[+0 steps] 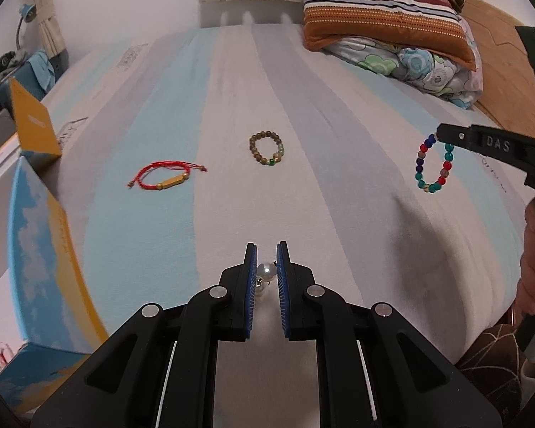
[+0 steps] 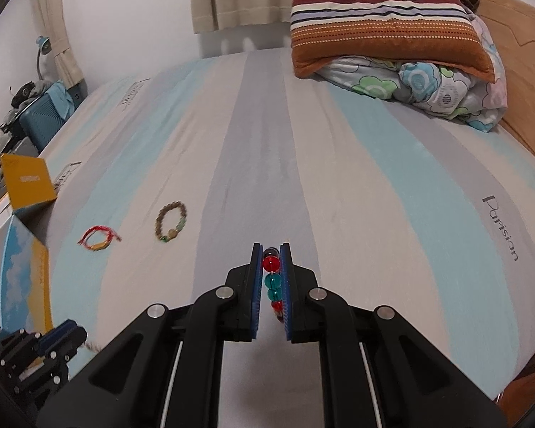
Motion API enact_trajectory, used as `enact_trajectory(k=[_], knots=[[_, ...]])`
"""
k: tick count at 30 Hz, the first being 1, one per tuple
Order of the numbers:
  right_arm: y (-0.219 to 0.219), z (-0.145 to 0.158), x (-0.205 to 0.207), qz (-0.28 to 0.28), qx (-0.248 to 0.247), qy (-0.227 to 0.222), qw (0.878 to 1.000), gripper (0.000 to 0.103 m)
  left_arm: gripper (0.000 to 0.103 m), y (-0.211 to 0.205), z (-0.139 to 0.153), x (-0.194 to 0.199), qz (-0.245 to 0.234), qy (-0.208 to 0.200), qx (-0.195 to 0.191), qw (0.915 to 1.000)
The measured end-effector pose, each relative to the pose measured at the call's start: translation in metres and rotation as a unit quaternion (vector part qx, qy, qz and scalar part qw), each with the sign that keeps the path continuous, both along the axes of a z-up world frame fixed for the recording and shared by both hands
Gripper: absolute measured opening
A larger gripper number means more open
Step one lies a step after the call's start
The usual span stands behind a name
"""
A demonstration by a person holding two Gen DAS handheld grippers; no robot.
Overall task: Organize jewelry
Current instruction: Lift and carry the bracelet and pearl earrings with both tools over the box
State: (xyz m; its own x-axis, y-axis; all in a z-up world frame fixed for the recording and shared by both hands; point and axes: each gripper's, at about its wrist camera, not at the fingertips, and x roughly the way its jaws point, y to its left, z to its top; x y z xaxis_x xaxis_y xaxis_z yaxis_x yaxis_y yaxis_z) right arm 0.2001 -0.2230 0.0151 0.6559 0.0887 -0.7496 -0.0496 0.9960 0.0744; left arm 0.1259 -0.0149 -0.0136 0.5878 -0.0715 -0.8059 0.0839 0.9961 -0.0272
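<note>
Left tongs [image 1: 266, 260] clamp pearl piece [image 1: 265, 271]; right tongs [image 2: 271, 260] clamp multicolour bead bracelet [image 2: 271, 281]; brown bead bracelet [image 1: 267, 152] ahead of left tongs on bed [image 1: 232, 107].

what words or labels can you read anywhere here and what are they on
"DAS": raised letters on the right gripper, seen from the left wrist view.
"Parisian": dark print on the striped bed sheet.
Fainter print on the sheet's far left edge: too distorted to read.
Pale word on the yellow box: too blurred to read.
Lettering on the blue and yellow box: too blurred to read.
</note>
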Motion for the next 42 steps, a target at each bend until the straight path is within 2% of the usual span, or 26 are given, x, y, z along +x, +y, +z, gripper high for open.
enact_trajectory(k=[19,31,42], knots=[[0.057,0.044,-0.061,0.045,0.005,-0.020,0.999,0.009,0.011,0.046,0.046,-0.043,0.027,-0.025,-0.003,0.9993],[0.141,0.082,-0.073,0.102,-0.002,-0.043,0.994,0.009,0.011,0.126,0.090,-0.068,0.084,-0.057,0.001,0.9949],[0.226,0.095,-0.090,0.155,-0.002,-0.054,0.986,0.009,0.011,0.203,0.103,-0.102,0.143,-0.066,0.007,0.9875]])
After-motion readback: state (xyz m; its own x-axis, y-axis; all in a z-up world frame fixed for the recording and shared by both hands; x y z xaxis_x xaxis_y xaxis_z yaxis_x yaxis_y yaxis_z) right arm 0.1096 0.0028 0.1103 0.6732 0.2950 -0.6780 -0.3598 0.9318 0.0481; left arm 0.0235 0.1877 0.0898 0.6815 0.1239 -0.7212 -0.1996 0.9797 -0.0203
